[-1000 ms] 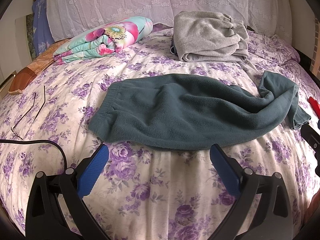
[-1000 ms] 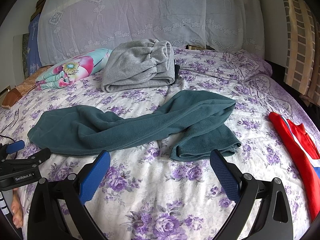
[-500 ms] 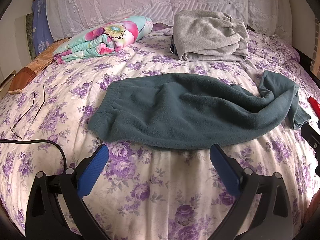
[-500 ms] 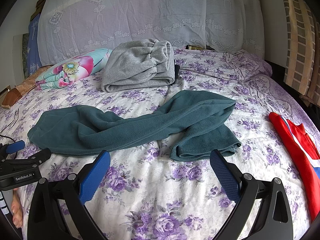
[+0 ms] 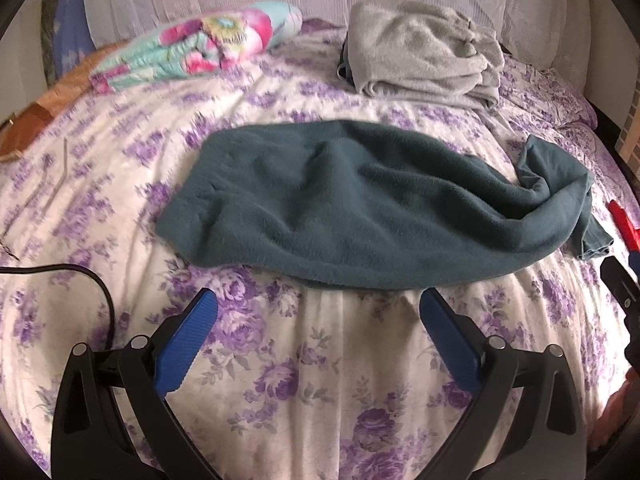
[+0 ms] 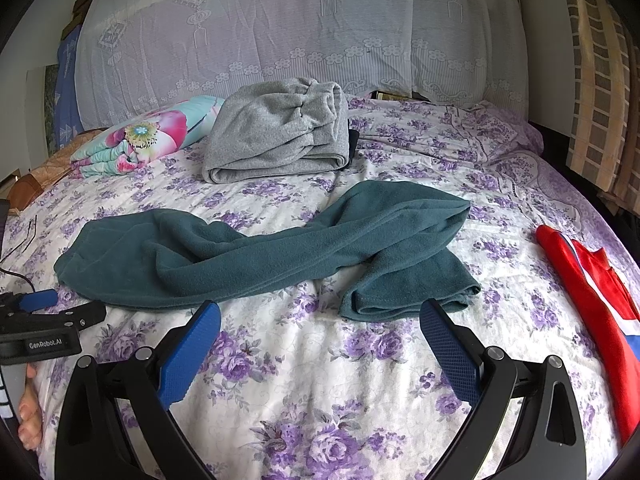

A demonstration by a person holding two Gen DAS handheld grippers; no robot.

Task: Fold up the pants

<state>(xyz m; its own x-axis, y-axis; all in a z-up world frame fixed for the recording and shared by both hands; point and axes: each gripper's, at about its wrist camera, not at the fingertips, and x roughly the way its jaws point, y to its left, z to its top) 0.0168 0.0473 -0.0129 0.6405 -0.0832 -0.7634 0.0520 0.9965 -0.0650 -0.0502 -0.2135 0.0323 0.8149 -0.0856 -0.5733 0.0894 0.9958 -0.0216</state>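
This is a bedroom in someone's home. A wide bed fills the room, spread with a white sheet printed with purple flowers. At the head of the bed a lace cover drapes over the pillows. On the bed near that lace lie a rolled flowery quilt and folded grey clothing; dark green pants sprawl mid-bed, and a red garment lies at its right edge. Beyond that edge hangs a checked curtain. A black cable trails across the bed's left side.
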